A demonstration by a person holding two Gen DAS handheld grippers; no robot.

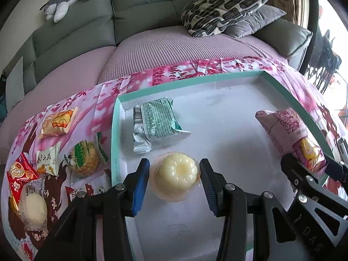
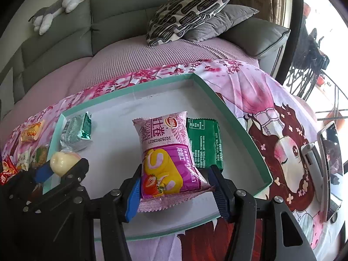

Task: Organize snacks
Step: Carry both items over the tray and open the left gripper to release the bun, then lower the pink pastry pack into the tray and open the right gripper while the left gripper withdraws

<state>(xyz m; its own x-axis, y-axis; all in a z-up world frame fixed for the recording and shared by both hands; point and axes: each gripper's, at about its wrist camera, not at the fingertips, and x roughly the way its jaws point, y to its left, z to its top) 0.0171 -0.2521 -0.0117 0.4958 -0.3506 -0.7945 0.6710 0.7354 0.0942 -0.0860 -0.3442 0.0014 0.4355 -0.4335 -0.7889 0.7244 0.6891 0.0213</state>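
Observation:
A shallow white box with a teal rim [image 1: 113, 143] lies on the flowered cloth; its rim also shows in the right wrist view [image 2: 241, 121]. My left gripper [image 1: 175, 180] stands open around a pale yellow jelly cup [image 1: 175, 177] that sits on the box floor, with small gaps on both sides. My right gripper [image 2: 174, 187] is shut on a pink swiss-roll pack [image 2: 167, 156] and holds it over the box; the pack also shows in the left wrist view [image 1: 289, 134]. A green-white packet [image 1: 156, 126] and a dark green packet [image 2: 204, 145] lie in the box.
Several loose snacks lie on the cloth left of the box, among them an orange packet [image 1: 58, 122], a red packet [image 1: 18, 174] and a wrapped bun [image 1: 34, 206]. A phone on a stand [image 2: 328, 169] stands at the right. A sofa with cushions [image 1: 226, 8] is behind.

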